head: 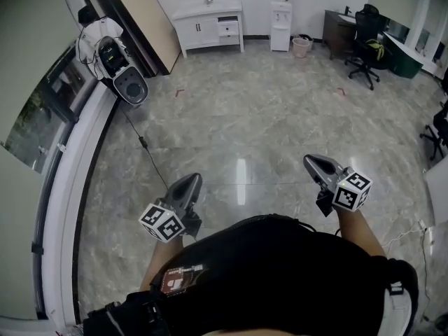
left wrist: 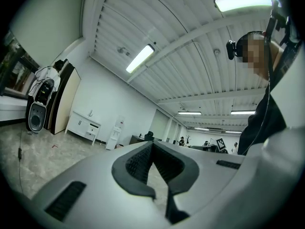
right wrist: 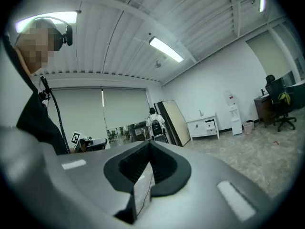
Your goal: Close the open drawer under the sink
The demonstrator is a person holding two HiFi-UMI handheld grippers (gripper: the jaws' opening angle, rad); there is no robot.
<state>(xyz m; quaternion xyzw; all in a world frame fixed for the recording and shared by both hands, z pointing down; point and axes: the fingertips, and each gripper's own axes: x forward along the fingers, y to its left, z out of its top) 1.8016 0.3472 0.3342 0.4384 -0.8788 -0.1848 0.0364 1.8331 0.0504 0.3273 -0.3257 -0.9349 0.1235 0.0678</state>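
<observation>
White open drawer point(head: 228, 28) juts from the white sink cabinet point(head: 199, 30) at the far wall, well apart from the grey left gripper point(head: 190, 183) and grey right gripper point(head: 313, 162). Both have their jaws together on nothing. Pushing off-centre could skew and jam it.

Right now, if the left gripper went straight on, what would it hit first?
The way ahead of the left gripper looks free over open floor; far off, roughly the water dispenser, though depth is unclear.

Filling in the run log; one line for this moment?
drawer: open, across the room | left gripper: shut, empty | right gripper: shut, empty | contact: none
</observation>
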